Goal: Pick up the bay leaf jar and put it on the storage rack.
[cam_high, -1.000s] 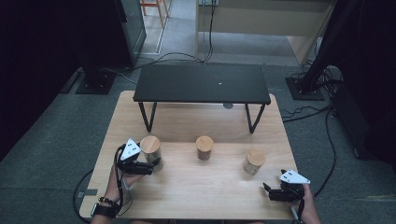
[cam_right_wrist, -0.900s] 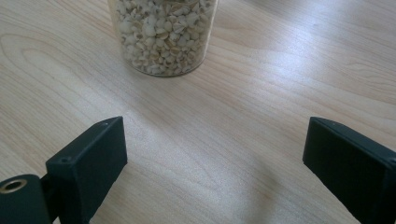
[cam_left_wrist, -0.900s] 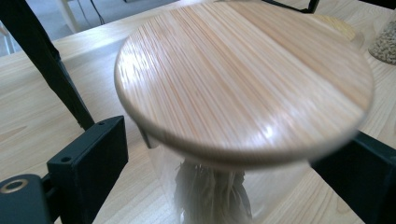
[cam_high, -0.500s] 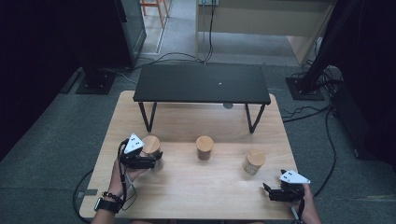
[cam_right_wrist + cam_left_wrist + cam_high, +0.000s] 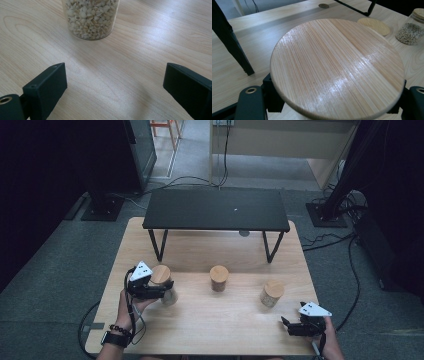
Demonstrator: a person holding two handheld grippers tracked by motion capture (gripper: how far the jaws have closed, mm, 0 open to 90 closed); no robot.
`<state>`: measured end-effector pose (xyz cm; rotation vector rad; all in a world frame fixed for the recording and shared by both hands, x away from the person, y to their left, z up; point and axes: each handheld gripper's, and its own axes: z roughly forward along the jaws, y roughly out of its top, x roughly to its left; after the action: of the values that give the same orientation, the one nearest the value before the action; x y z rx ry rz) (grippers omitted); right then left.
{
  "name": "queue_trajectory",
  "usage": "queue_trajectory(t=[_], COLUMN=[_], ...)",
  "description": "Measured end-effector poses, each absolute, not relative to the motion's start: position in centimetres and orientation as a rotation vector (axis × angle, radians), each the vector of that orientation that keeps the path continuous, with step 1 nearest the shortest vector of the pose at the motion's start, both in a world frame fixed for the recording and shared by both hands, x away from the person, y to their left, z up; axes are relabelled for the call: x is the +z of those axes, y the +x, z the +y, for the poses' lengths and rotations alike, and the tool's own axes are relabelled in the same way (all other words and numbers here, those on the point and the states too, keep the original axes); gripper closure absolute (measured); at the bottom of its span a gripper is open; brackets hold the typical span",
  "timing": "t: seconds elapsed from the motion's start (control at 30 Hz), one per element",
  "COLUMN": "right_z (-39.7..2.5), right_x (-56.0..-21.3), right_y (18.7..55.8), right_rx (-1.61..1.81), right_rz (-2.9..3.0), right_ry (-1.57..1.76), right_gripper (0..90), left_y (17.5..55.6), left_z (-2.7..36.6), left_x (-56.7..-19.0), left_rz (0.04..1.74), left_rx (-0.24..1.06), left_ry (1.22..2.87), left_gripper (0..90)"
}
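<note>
Three glass jars with wooden lids stand in a row on the wooden table (image 5: 210, 330). My left gripper (image 5: 164, 288) is shut on the left jar (image 5: 161, 275), gripping it just under the lid. That lid (image 5: 337, 65) sits between the jaws of my left gripper (image 5: 334, 102) in the left gripper view. The middle jar (image 5: 219, 278) and the right jar (image 5: 272, 293) stand free. Near the table's front right corner, my right gripper (image 5: 294, 326) is open. Ahead of my right gripper (image 5: 115, 82), the seed-filled right jar (image 5: 91, 17) stands a short way off.
A black metal shelf (image 5: 216, 210) on thin legs spans the back half of the table. One of its legs (image 5: 233, 47) stands close to the left of the held jar. The middle jar's lid (image 5: 374, 26) and the right jar (image 5: 410, 32) lie beyond it.
My left gripper has shifted a little right and forward onto the left jar. The right gripper has stayed where it was.
</note>
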<state>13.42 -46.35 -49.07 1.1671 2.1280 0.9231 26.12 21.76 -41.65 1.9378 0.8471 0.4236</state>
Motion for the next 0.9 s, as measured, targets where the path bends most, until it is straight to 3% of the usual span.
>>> queue_trajectory(t=[0.9], right_z=[-46.3], right_x=[-49.0], right_y=[13.6], right_rx=[0.911], right_rz=[2.141], right_ry=[1.158], right_gripper=[4.8], left_y=[27.6], left_z=[19.7], left_x=[-31.6], left_rz=[0.793], left_rx=[0.43], left_ry=[2.025], left_gripper=[25.2])
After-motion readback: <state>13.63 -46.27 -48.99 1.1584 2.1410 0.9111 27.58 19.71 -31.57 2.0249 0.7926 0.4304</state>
